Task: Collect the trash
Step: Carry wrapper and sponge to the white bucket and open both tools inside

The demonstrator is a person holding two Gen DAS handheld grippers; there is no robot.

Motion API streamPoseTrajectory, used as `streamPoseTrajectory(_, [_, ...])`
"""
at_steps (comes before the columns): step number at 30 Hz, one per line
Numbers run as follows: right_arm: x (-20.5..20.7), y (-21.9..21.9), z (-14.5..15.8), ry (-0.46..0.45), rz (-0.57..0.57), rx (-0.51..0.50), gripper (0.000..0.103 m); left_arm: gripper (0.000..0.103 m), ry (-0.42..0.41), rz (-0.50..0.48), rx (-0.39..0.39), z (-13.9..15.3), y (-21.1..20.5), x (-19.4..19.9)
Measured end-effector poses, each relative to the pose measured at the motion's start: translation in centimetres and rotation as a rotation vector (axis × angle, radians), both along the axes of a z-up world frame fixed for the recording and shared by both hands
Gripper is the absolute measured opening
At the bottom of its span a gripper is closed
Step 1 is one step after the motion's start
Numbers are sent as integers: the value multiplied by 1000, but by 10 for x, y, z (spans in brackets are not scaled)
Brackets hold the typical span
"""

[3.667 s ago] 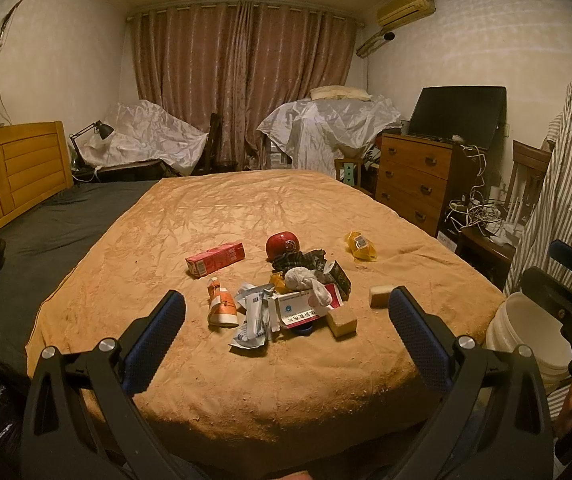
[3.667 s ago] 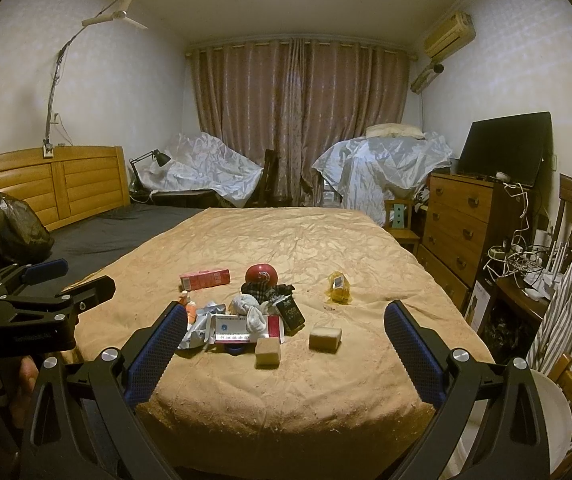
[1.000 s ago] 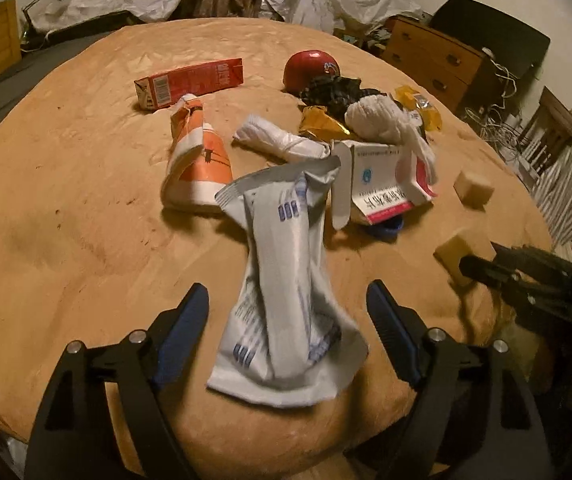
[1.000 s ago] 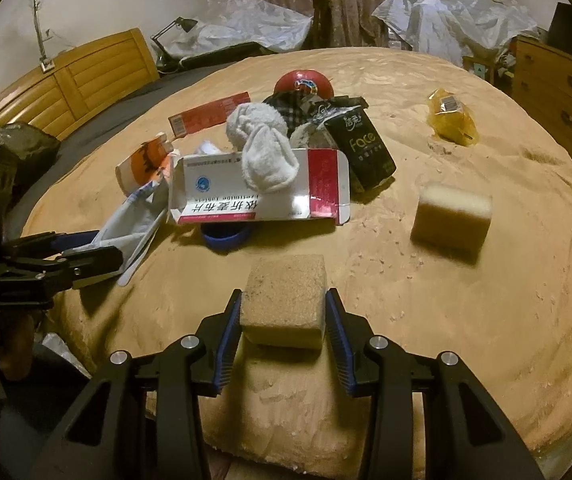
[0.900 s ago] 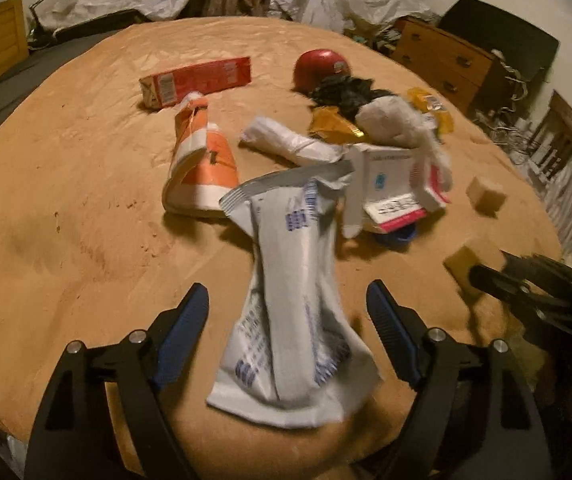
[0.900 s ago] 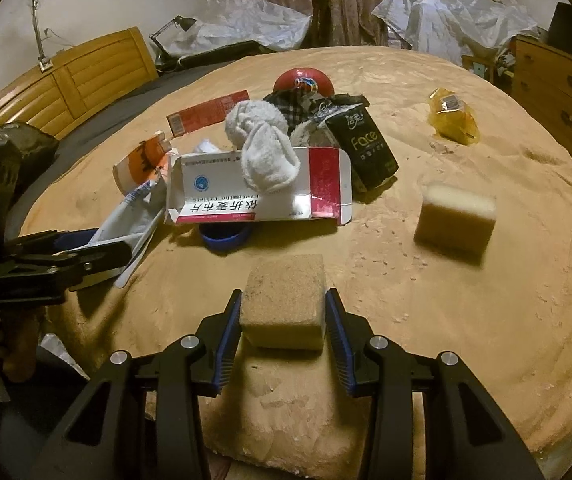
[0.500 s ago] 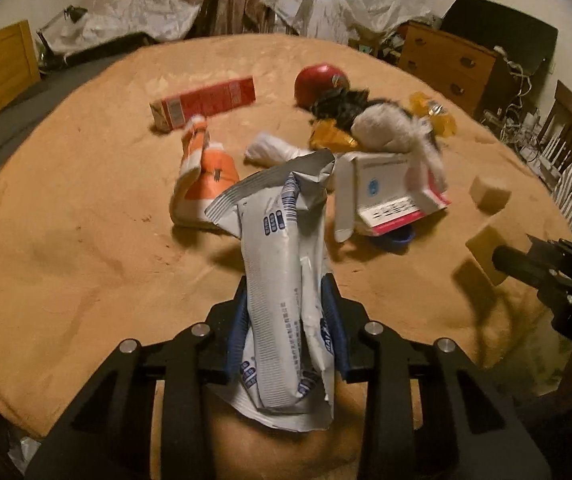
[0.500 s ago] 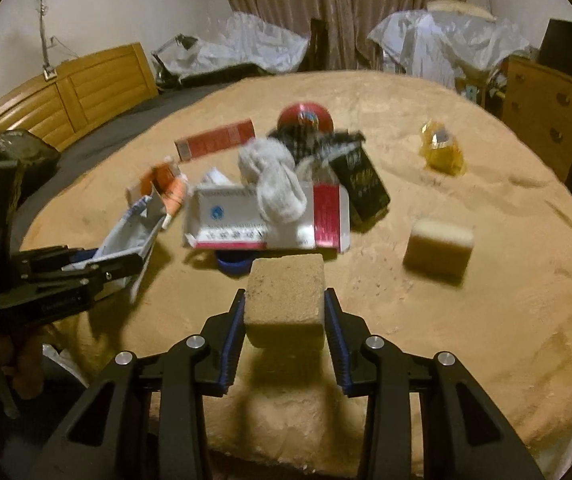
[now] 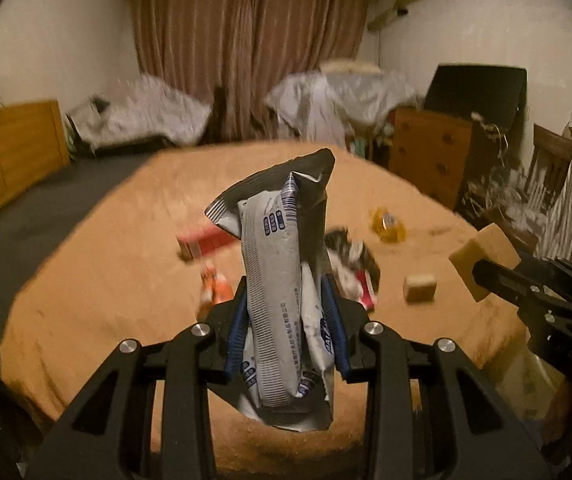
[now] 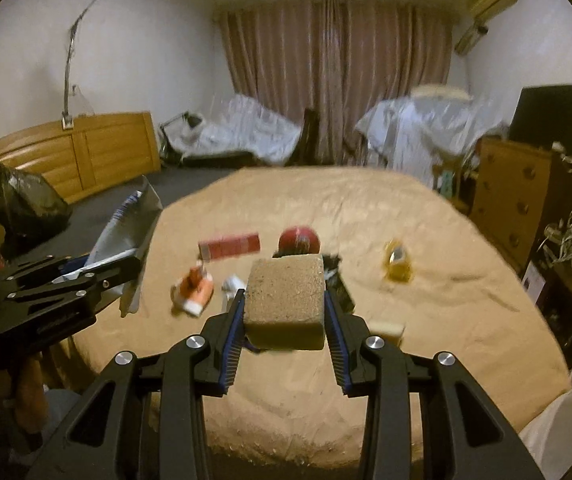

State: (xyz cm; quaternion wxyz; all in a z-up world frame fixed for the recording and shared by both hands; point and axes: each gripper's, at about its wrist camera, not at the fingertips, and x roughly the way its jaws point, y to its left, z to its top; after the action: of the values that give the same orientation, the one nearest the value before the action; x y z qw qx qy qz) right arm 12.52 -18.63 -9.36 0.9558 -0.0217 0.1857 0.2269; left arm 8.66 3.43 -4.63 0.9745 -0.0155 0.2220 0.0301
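Note:
My left gripper [image 9: 286,300] is shut on a crumpled white and blue wrapper [image 9: 274,264], lifted clear of the tan bedspread [image 9: 106,300]. My right gripper [image 10: 284,312] is shut on a tan sponge block [image 10: 286,300], also held up in the air; the same sponge [image 9: 481,256] shows at the right of the left wrist view. On the bed lie a red box [image 10: 230,247], a red cap [image 10: 299,240], an orange and white pack [image 10: 194,292], a yellow wrapper [image 10: 397,264] and a second sponge [image 9: 419,290].
A white bucket [image 10: 565,432] stands by the bed's near right corner. A black bag [image 10: 26,200] sits at the left on the dark sheet. A wooden dresser [image 10: 513,184] with a television lines the right wall. A wooden headboard [image 10: 82,152] stands at the left.
My left gripper closed on the wrapper and lifted it off the bed. My right gripper, shut on the sponge throughout, rose with it. Both views tilted up toward the curtains.

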Motion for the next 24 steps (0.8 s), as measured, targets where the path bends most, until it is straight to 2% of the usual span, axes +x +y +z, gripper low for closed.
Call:
streamPoseTrajectory(3, [-14, -4, 13, -49, -30, 8, 39, 34, -65, 41, 28, 10, -9, -12])
streamPoseTrajectory(8, [-30, -9, 30, -97, -64, 6, 39, 34, -114, 78, 63, 18, -19, -20])
streamPoseTrajectory(17, [-43, -9, 44, -109, -68, 2, 40, 34, -115, 76, 65, 22, -26, -21])
streamPoseTrajectory(24, [-42, -21, 55, -110, -90, 2, 40, 34, -105, 30, 66, 24, -32, -18])
